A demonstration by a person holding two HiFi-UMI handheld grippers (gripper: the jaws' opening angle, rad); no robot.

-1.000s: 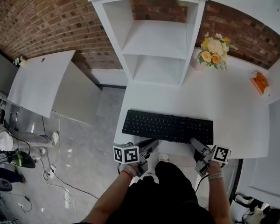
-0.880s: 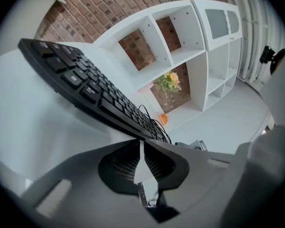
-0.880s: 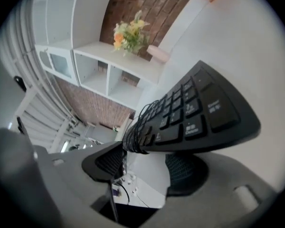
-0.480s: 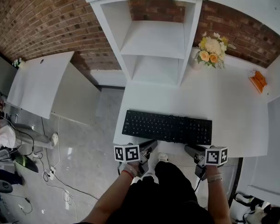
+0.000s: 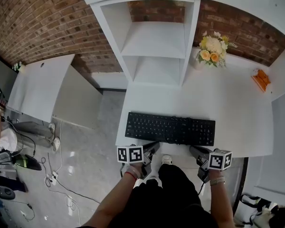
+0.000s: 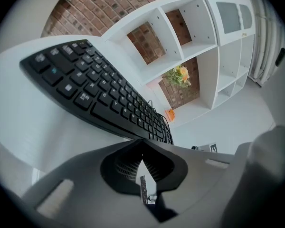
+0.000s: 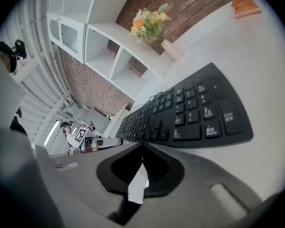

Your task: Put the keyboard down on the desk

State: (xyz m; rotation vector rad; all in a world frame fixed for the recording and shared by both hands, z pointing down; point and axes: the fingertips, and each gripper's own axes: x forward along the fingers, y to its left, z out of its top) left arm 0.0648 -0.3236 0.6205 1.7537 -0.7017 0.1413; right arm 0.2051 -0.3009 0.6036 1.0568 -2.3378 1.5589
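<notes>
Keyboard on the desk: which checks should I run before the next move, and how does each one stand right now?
1. Keyboard resting on the desk: ok.
2. Keyboard inside the desk's edges: ok, though close to the front edge.
3. Left tongs off the keyboard: ok, shut, nothing between them.
4. Right tongs off the keyboard: ok, shut, nothing between them.
5. Keyboard apart from the flowers: ok.
6. Where the keyboard's cable runs: cannot tell.
</notes>
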